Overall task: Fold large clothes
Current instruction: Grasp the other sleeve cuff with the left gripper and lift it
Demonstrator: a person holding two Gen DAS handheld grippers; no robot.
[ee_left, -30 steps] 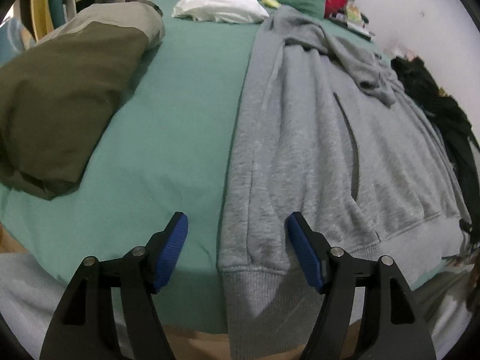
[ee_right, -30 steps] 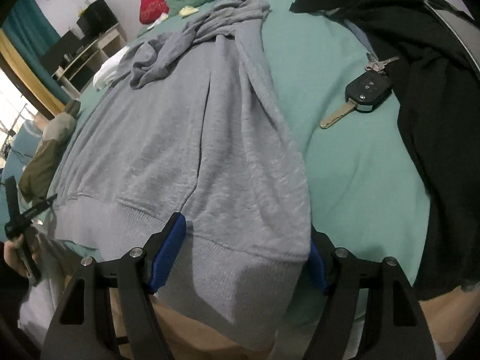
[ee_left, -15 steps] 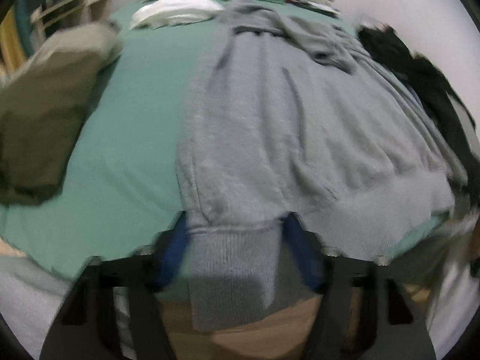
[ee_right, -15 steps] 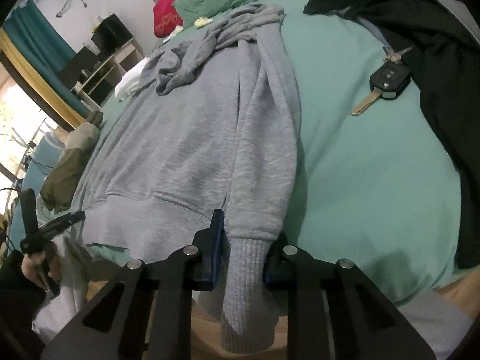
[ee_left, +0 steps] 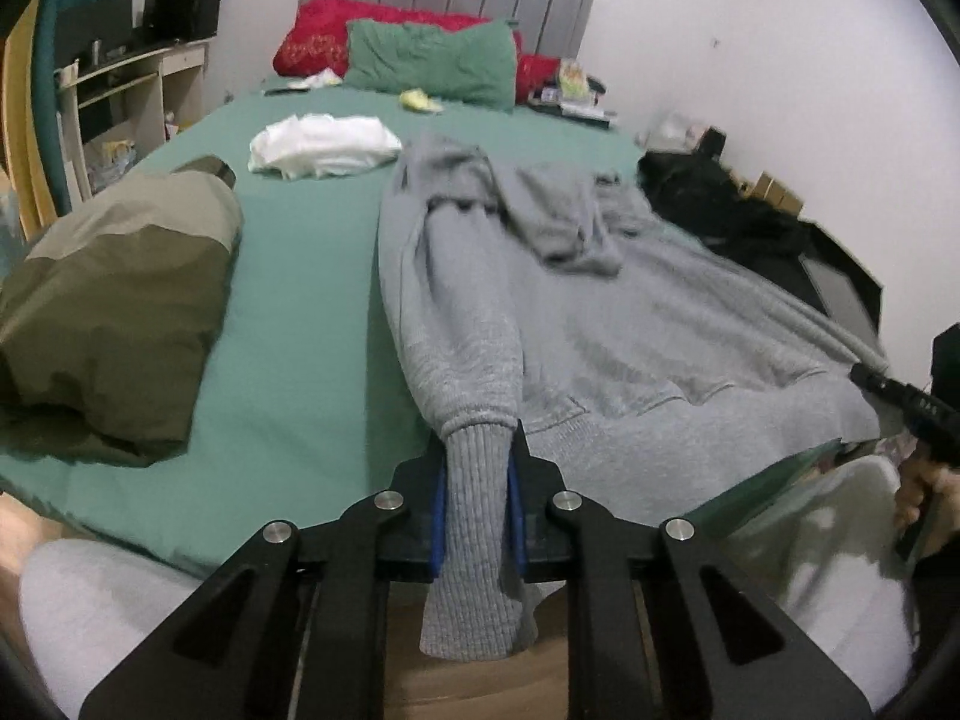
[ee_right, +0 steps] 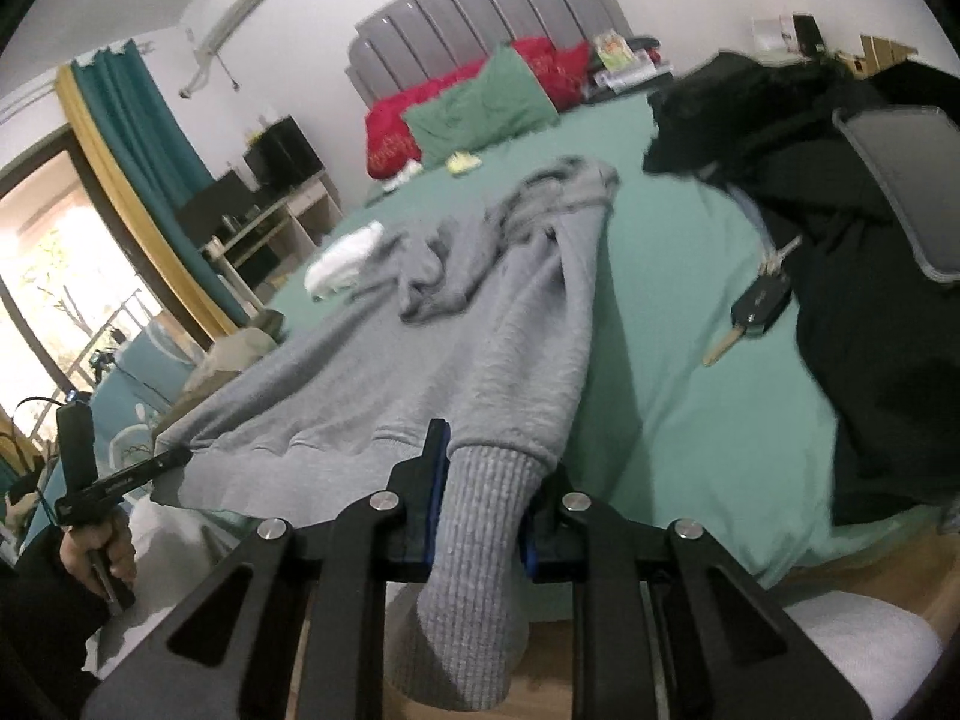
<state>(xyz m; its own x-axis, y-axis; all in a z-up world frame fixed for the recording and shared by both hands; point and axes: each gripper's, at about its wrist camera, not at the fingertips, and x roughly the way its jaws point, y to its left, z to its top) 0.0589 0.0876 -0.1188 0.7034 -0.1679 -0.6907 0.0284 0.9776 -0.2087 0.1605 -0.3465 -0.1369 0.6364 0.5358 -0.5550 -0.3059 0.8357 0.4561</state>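
Observation:
A grey hoodie [ee_left: 630, 324] lies spread on the green bed [ee_left: 300, 300], hood toward the pillows. My left gripper [ee_left: 477, 468] is shut on the ribbed cuff [ee_left: 474, 510] of its left sleeve, lifted at the bed's foot edge. My right gripper [ee_right: 483, 480] is shut on the ribbed cuff [ee_right: 474, 540] of the right sleeve of the hoodie [ee_right: 420, 348], also lifted at the foot edge. Each cuff hangs down past the jaws. The other gripper shows at the side of each view.
An olive jacket [ee_left: 114, 312] lies on the bed's left. A white garment [ee_left: 324, 144] and pillows [ee_left: 432, 60] lie further up. Black clothes [ee_right: 840, 252] and a car key [ee_right: 756, 306] lie on the right side. A desk [ee_left: 120, 84] stands left of the bed.
Both grippers closed on the sleeve cuffs, the right one first, and lifted them up from the bed's edge. The views now tilt up toward the headboard.

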